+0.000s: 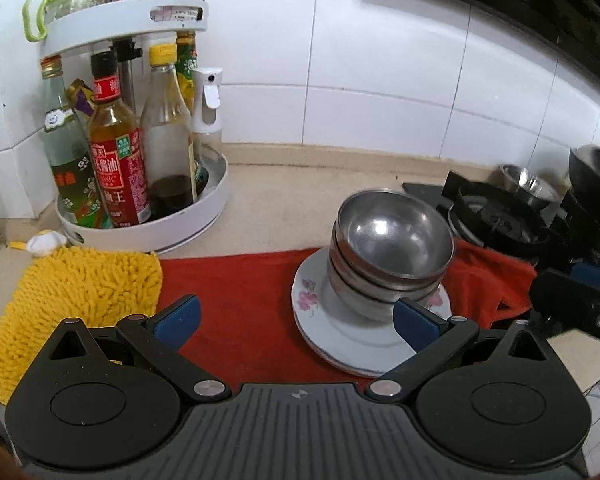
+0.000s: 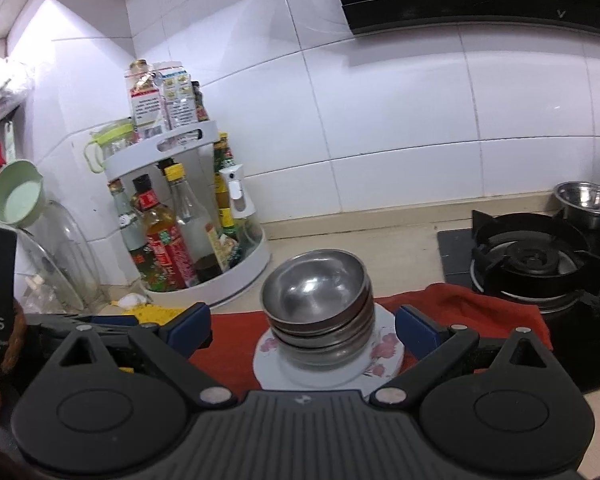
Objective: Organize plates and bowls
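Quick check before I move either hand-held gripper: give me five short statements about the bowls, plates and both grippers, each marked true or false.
1. The steel bowls sit nested on the floral plates. True.
2. The plates rest on the yellow mat. False: they rest on the red cloth; the mat lies beside it.
3. The left hand-held gripper is shut on a bowl. False: it is open and holds nothing.
4. The right hand-held gripper is open, its fingers on either side of the stack. True.
5. The bottle rack stands on the stove. False: it stands on the counter by the wall.
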The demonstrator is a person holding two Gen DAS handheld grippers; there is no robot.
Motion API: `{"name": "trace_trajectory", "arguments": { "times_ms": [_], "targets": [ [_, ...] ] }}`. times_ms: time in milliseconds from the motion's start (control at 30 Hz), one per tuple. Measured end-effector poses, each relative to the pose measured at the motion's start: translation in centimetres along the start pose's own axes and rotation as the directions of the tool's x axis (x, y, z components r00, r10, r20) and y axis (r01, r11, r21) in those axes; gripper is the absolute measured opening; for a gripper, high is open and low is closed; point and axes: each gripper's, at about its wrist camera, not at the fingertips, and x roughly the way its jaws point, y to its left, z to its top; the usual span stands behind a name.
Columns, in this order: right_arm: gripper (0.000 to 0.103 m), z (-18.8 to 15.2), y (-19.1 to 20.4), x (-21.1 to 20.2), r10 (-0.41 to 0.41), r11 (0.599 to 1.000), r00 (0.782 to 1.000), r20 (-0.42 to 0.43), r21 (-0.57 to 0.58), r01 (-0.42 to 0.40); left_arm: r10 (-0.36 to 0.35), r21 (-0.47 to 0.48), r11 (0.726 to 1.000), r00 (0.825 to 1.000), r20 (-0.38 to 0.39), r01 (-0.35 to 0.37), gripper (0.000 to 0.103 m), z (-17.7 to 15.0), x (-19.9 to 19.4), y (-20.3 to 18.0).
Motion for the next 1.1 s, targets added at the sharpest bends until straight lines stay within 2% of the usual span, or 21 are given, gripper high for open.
{"name": "trace_trajectory", "arguments": {
  "times_ms": [133, 267, 667, 967, 1100],
  "targets": [
    [0.095, -0.6, 0.2, 0.1, -0.068, 0.998, 0.998, 0.0, -0.013, 0.068, 0.042, 0.018, 0.999, 0.999, 0.002, -0.042, 0.103, -1.0, 0.5, -0.3],
    [0.095, -1.5, -0.1, 0.5, -0.122, 0.992, 0.992, -0.022, 0.001, 0.122, 0.02, -0.022, 1.0, 0.999, -0.029, -0.02, 0.103, -1.8, 1.2, 0.0],
    [0.095, -3.3, -0.7, 2.6, -0.27, 0.963, 0.961, -0.065, -0.033, 0.268, -0.009, -0.01, 1.0, 0.998, -0.056, 0.008, 0.103, -2.8, 1.4, -1.0],
    [0.096, -3.8, -1.2, 3.0, -0.261, 0.965, 0.961, -0.088, 0.0, 0.262, 0.052, -0.034, 0.998, 0.998, 0.032, -0.051, 0.103, -3.3, 0.7, -1.4],
    [0.096, -4.0, -1.2, 3.1, -0.254, 0.966, 0.962, -0.098, 0.012, 0.256, 0.038, -0.049, 0.998, 0.999, -0.01, -0.039, 0.103, -3.2, 1.0, -1.0]
  ]
}}
